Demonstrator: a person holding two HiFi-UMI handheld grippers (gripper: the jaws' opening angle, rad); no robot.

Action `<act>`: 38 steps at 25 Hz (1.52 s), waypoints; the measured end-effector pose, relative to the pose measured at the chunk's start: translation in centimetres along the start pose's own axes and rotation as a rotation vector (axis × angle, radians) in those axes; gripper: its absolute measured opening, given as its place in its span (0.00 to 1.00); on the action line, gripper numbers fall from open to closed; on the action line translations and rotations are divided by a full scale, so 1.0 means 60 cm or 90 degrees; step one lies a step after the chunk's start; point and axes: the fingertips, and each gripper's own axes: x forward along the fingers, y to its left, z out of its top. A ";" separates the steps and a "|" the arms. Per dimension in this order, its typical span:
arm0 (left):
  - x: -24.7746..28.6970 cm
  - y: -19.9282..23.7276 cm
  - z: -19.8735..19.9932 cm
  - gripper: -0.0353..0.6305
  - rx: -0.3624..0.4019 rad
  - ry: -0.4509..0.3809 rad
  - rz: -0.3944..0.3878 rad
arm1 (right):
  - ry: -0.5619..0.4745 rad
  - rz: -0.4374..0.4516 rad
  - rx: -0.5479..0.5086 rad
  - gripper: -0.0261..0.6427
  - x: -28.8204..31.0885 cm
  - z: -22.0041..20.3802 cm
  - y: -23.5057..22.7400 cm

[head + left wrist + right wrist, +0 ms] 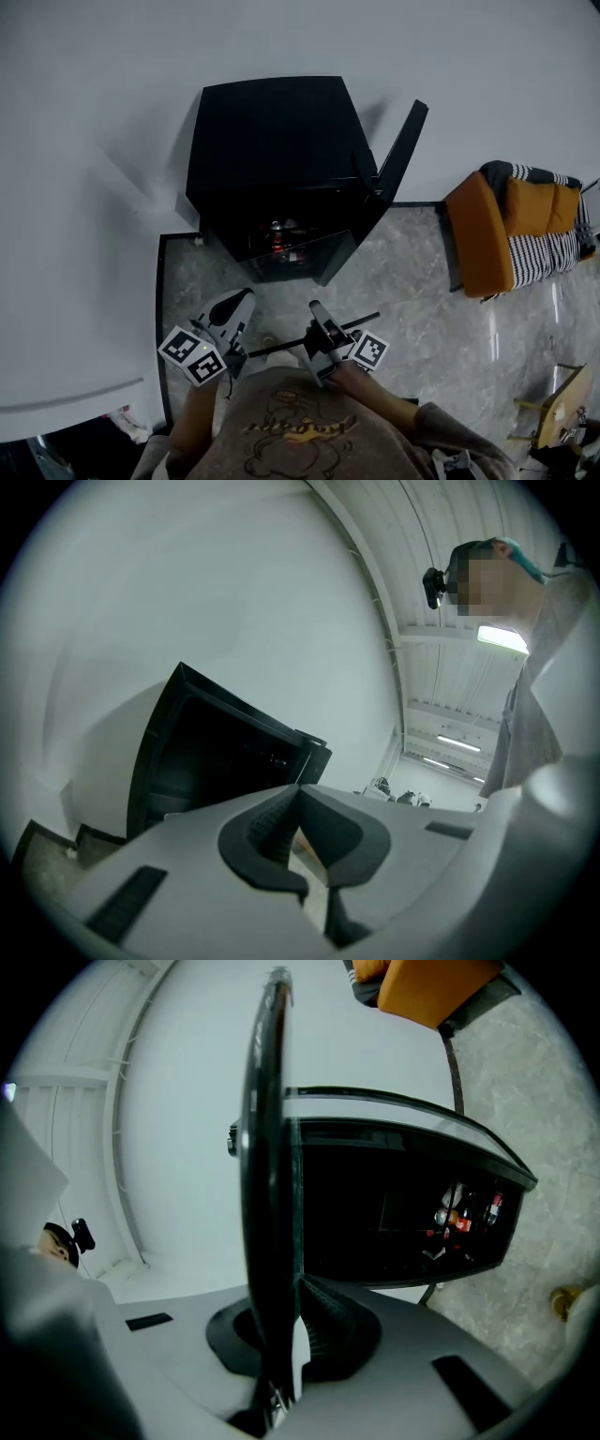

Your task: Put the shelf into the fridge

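The black mini fridge stands on the floor ahead with its door swung open to the right. My right gripper is shut on the shelf, a thin dark plate seen edge-on and held low in front of the fridge. In the right gripper view the shelf rises upright from the right gripper, with the fridge behind it. My left gripper is beside it to the left, apart from the shelf. In its own view the left gripper is shut on nothing and faces the fridge.
Bottles sit low inside the fridge. An orange chair with a striped cushion stands to the right on the stone floor. A white wall runs along the left, edged by a black floor strip. A wooden piece is at lower right.
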 end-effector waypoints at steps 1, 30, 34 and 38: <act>0.000 0.003 0.000 0.06 0.000 0.002 -0.001 | -0.009 0.000 0.006 0.08 0.001 0.000 -0.003; 0.037 0.105 -0.088 0.06 -0.037 0.054 -0.024 | -0.088 -0.037 0.001 0.08 0.063 0.026 -0.164; 0.046 0.121 -0.105 0.06 -0.047 0.059 -0.027 | -0.086 -0.043 0.002 0.08 0.072 0.028 -0.194; 0.050 0.132 -0.118 0.06 -0.052 0.067 -0.027 | -0.092 -0.052 0.010 0.08 0.079 0.027 -0.223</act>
